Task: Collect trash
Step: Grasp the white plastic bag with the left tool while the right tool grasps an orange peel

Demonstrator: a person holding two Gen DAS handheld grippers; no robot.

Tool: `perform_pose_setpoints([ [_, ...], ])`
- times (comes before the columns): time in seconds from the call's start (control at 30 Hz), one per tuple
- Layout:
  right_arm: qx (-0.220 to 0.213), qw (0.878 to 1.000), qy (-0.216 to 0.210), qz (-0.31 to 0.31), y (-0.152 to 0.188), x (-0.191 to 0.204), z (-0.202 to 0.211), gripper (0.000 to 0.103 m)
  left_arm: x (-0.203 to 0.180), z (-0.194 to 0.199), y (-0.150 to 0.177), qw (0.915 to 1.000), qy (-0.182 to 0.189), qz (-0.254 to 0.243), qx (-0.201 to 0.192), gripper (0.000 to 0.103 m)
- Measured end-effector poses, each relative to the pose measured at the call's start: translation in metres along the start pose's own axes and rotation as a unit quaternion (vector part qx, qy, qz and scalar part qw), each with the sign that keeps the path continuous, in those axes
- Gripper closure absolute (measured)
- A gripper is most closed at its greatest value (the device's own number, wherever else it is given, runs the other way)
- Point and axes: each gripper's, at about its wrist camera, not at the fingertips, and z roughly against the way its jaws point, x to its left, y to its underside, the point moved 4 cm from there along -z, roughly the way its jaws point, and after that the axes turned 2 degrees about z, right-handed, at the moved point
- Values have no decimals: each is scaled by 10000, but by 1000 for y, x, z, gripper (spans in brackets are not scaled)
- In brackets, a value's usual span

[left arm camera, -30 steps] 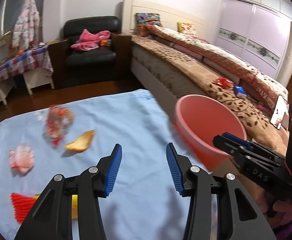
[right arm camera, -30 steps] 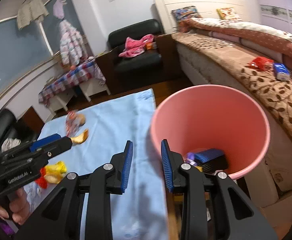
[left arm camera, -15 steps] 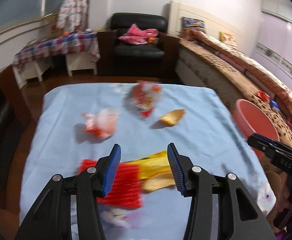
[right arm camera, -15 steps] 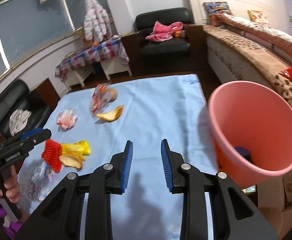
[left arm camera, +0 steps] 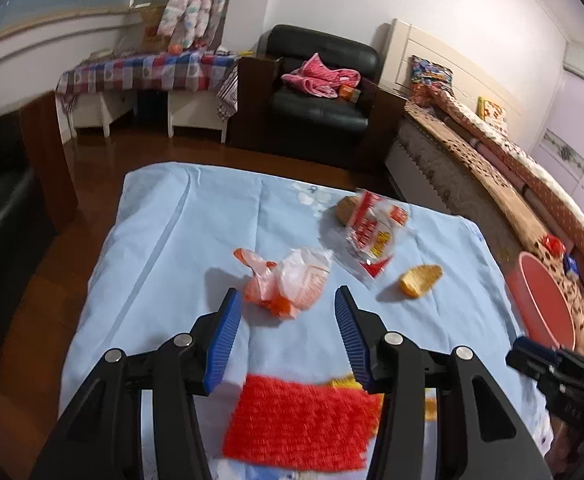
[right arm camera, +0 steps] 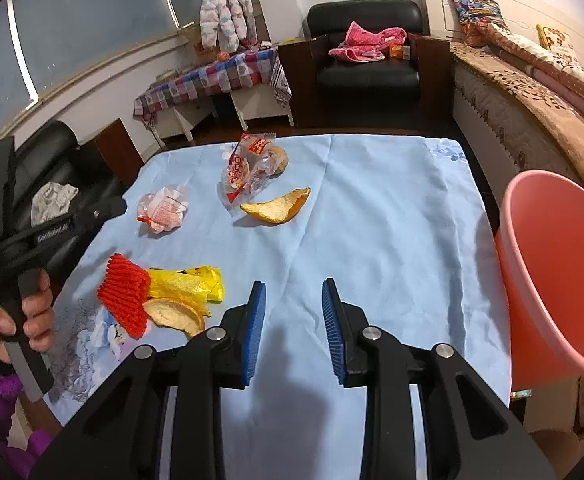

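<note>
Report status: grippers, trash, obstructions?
Left gripper open, empty, above red mesh. Right gripper open, empty. Pink bin at table's right edge. No obstructions.

White walls, dark wood floor [left arm camera: 92,208]. Black armchair [right arm camera: 365,72] against back wall, checked cloth on side table [left arm camera: 148,74] beside it. Bed [left arm camera: 491,168] along right side. Purple wardrobe [left arm camera: 579,140] beyond bed.

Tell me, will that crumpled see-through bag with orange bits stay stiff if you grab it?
Probably not. The crumpled plastic bag looks thin and wrinkled, so it should squash and flop. It likely weighs little and may slip between the left hand-held gripper pads.
</note>
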Motion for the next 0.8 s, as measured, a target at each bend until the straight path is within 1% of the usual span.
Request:
perform_pose_setpoints([
  [0.13, 72, 10000, -25, -47, -10, 3, -10, 72, 11, -17, -6, 9998, 29, 198, 86, 55],
  [0.17, 85, 9999, -55, -78, -12, 3, -13, 70, 13, -21, -7, 9996, 64, 260, 118, 55],
  [0.2, 96, 9998, -100, -120, -14, 4, -17, 62, 15, -25, -8, 9994, 99, 308, 154, 55],
  [0.23, 87, 9997, -167, -170, -18, 5, -21, 60, 16, -28, -7, 9992, 125, 326, 184, 55],
  [0.33, 116, 9993, -260, -228, -27, 5, -34, 60, 17, -37, -7, 9988, 239, 334, 249, 55],
  [0.4, 137, 9990, -296, -295, -33, 6, -42, 60, 14, -42, -6, 9985, 350, 311, 287, 67],
  [0.47, 152, 9988, -305, -364, -41, 5, -52, 60, 14, -47, -4, 9983, 392, 293, 315, 91],
  [0.5, 155, 9987, -298, -384, -44, 5, -55, 60, 15, -49, -3, 9980, 425, 307, 339, 96],
  [0.57, 138, 9985, -264, -449, -51, 2, -63, 60, 16, -51, -1, 9977, 492, 339, 307, 98],
  [0.67, 95, 9978, -157, -634, -60, -4, -75, 60, 15, -48, 1, 9977, 550, 320, 221, 99],
  [0.8, 181, 9965, -89, -807, -65, -10, -91, 60, 14, -40, 1, 9980, 574, 252, 105, 99],
])
